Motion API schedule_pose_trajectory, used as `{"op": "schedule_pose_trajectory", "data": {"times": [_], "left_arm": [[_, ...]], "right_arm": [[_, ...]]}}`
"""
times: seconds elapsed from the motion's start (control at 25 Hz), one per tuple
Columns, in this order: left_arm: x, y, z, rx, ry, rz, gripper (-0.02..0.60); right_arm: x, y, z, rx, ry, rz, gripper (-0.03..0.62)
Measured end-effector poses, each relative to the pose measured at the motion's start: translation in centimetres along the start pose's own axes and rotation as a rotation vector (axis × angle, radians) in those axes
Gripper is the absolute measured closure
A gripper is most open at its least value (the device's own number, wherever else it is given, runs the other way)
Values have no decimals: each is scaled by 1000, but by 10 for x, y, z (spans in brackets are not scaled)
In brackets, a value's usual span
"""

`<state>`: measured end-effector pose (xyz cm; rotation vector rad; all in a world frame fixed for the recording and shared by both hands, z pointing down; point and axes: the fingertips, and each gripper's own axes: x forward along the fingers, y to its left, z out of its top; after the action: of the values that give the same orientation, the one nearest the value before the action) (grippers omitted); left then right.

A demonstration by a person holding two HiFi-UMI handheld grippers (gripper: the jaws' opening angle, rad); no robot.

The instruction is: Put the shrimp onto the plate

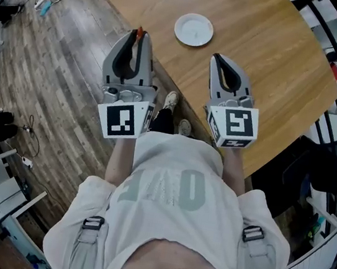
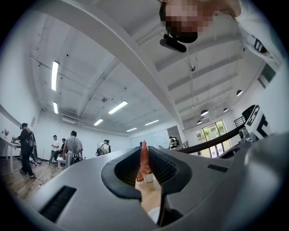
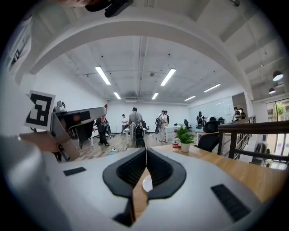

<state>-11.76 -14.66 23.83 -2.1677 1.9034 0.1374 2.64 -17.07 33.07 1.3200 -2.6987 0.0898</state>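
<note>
My left hand-held gripper (image 2: pixel 144 151) has its jaws pressed together on the shrimp (image 2: pixel 144 162), which stands upright with its orange tip poking above them. Below the shrimp I see a strip of wooden tabletop (image 2: pixel 151 198). Far left of the shrimp, several people (image 2: pixel 72 146) stand.

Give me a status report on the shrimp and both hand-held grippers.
Left hand-held gripper shut on the shrimp. Right hand-held gripper shut, empty. Plate bare on the table ahead. Nothing in the way.
</note>
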Motion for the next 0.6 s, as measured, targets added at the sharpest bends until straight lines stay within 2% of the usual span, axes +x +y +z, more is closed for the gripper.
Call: {"op": "schedule_pose_trajectory", "data": {"times": [0.16,0.4,0.6], "left_arm": [[20,10,-1,-13,-21,-27,520],[55,47,-18,-53,-31,-65,520],[85,64,-23,-68,-42,-119,520]], "right_arm": [[17,-7,10,-42,12,-35,574],[57,-6,22,-54,12,-88,574],[86,-8,33,-21,7,-127,574]]}}
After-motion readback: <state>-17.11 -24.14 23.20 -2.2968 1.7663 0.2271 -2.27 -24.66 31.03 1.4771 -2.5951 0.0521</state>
